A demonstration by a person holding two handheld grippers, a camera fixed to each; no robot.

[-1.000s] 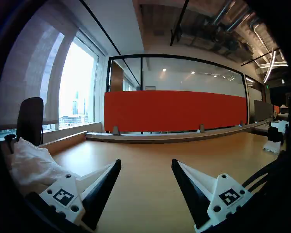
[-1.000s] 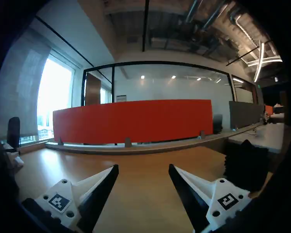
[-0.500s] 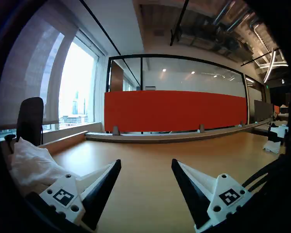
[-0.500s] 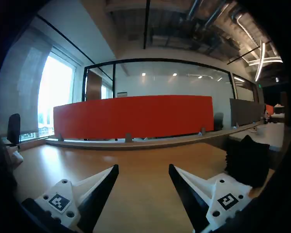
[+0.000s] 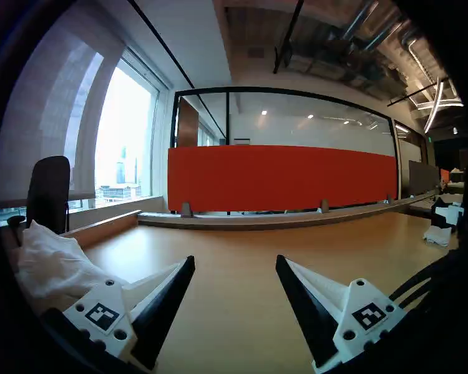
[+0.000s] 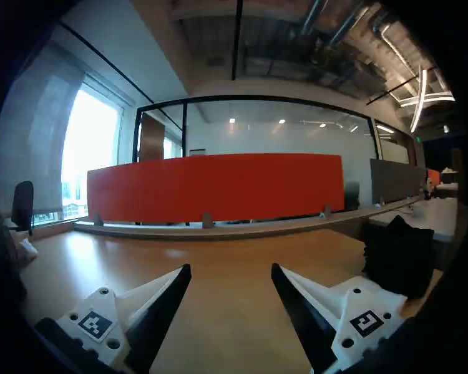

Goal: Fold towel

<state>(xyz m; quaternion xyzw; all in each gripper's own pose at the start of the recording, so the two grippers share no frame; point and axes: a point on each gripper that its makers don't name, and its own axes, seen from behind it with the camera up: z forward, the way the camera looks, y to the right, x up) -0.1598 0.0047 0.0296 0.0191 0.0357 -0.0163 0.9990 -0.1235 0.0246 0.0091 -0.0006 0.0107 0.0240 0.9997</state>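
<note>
Left claw [image 5: 234, 259]: gapes wide, grips nothing, points low across the wooden bench [image 5: 246, 240].

White towel [image 5: 50, 262]: lies crumpled in a heap at the bench's left edge, just beside the left claw's left finger and partly behind it in the left gripper view. Stands in front of a black chair [image 5: 50, 193] by the window [image 5: 125, 143].

Right claw [image 6: 229, 268]: likewise spread open, clamps nothing, hangs low over bare wood.

Dark pile of fabric [image 6: 399, 255]: sits on the bench near the right claw's right finger, apart from it.

Red divider panel [image 6: 215, 187]: runs along the bench's far edge, upright.

Small white cloth [image 5: 437, 235]: rests far off on the right side of the bench in the left gripper view.
</note>
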